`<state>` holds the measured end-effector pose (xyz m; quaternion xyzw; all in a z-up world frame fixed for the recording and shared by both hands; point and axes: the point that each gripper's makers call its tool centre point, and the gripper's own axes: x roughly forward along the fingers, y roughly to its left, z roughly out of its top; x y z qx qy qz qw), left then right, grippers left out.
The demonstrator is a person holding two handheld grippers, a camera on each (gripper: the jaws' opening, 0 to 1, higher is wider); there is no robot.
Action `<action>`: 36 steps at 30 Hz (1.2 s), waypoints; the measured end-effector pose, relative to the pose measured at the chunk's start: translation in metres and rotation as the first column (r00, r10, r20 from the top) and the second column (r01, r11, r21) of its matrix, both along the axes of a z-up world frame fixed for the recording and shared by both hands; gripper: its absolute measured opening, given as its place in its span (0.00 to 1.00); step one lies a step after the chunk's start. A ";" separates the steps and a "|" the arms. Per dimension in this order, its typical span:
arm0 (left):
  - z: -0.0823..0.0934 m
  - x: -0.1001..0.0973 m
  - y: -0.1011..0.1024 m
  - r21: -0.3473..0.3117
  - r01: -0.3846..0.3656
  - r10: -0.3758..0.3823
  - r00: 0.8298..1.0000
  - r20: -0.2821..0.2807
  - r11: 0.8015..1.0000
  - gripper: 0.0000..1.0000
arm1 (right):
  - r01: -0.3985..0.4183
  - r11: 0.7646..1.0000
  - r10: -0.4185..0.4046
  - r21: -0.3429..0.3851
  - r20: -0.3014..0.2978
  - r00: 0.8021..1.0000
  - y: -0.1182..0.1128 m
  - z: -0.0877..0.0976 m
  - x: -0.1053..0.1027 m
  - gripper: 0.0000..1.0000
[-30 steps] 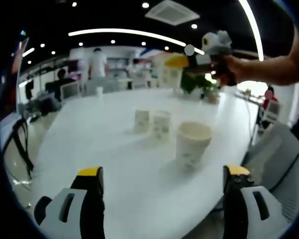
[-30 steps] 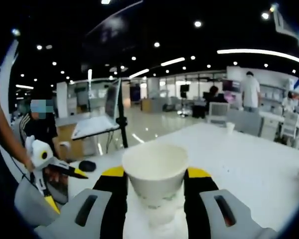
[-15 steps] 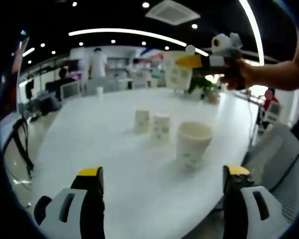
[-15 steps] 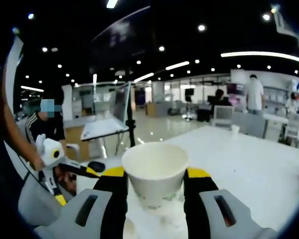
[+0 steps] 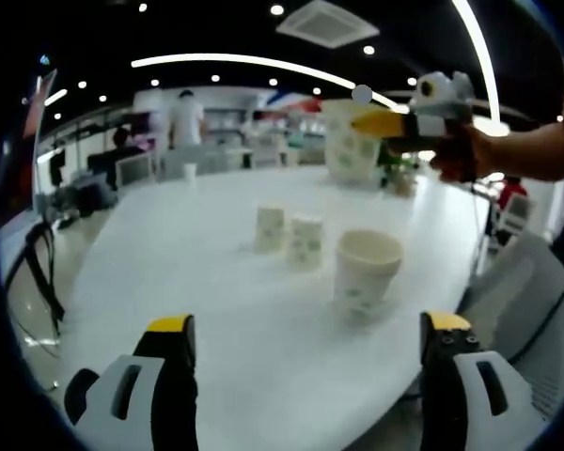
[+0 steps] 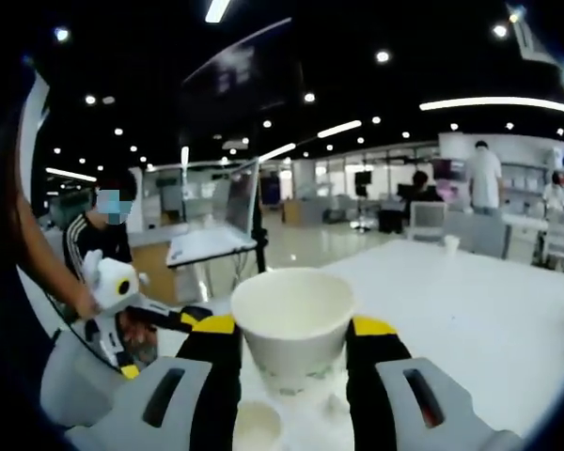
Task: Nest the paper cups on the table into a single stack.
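At lower centre of the right gripper view, the right tool (image 6: 292, 352) clamps an upright paper cup (image 6: 292, 319), presumably carrying it to nest. Left tool (image 5: 306, 340) gapes wide, holding nothing, facing three cups (image 5: 365, 272) on the worktop (image 5: 197, 272).

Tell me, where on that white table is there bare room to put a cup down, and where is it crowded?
Bare tabletop stretches wide between the left gripper and the cups, and off toward the table's far edge. It is crowded mid-table: two small upside-down cups stand close together, with a larger open cup beside them. The right gripper holds another cup in the air.
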<state>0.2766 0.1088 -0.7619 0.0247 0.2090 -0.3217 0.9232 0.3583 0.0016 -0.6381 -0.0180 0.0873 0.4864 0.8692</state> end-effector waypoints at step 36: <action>0.000 -0.001 0.002 -0.001 -0.010 0.010 1.000 0.002 1.000 0.99 | -0.013 0.994 0.016 0.111 -0.025 1.000 -0.007 0.022 -0.049 0.40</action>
